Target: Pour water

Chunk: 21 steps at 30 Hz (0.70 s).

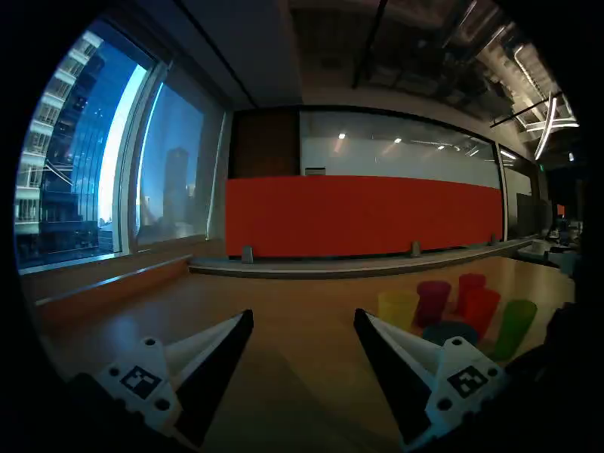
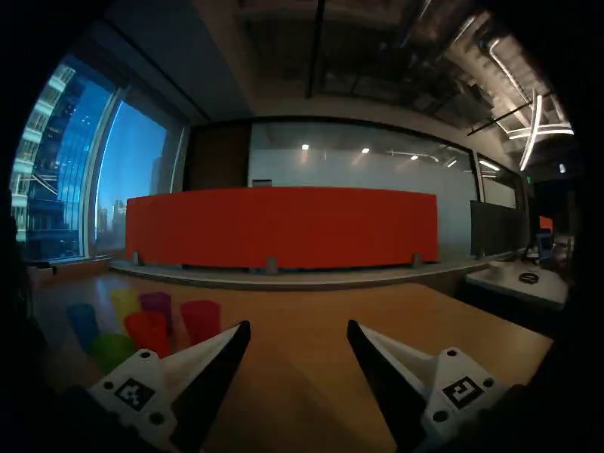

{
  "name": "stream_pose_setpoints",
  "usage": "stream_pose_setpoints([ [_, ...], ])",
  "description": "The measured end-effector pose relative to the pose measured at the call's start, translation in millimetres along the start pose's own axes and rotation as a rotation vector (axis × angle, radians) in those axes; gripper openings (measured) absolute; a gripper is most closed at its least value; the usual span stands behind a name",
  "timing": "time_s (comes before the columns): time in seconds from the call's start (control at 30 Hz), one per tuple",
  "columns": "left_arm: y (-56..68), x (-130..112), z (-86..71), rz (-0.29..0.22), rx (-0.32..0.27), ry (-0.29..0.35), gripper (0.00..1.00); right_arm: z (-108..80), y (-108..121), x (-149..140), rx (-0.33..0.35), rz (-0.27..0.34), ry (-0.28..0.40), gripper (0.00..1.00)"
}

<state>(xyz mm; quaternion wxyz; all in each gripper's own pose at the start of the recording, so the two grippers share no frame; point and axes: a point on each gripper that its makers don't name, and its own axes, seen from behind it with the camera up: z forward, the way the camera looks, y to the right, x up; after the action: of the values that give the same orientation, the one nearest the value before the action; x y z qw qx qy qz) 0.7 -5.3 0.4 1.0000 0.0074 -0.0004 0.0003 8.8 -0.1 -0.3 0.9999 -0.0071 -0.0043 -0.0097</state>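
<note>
Both tools are released: the left gripper [image 1: 302, 313] has its jaws spread wide over bare tabletop, and the right gripper [image 2: 297, 325] stands the same way, with nothing grasped in either. The task's things are a cluster of coloured plastic cups [image 1: 481, 309] at the lower right of the left gripper view. The same cups [image 2: 147, 331] sit at the lower left of the right gripper view, packed so closely that several touch or overlap. That crowding looks like the main hazard. A finger reaching for an inner cup could clip a neighbour, and these light, smooth, tapered tumblers would likely tip or skid on the glossy wooden table [image 1: 302, 392]. The green cup [image 1: 515, 326], on the outer side of the group, seems the easiest to take cleanly. Their thin, translucent walls may flex under a hard squeeze and slop water, though I cannot tell in this dim light whether any cup is filled. The fingers are matte black wedges on white bodies. A flat orange partition [image 1: 362, 215] fills mid-frame, and a glass window [image 1: 90, 166] fills the upper left.
</note>
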Motion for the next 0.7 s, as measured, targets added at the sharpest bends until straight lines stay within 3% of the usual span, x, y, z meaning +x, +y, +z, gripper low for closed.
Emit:
stream_pose_setpoints([
  [0.7,-0.2,0.3,-0.1,0.0,0.0,0.0,1.0,-1.0,-1.2,2.1,0.0,0.0,-0.003,0.99],
])
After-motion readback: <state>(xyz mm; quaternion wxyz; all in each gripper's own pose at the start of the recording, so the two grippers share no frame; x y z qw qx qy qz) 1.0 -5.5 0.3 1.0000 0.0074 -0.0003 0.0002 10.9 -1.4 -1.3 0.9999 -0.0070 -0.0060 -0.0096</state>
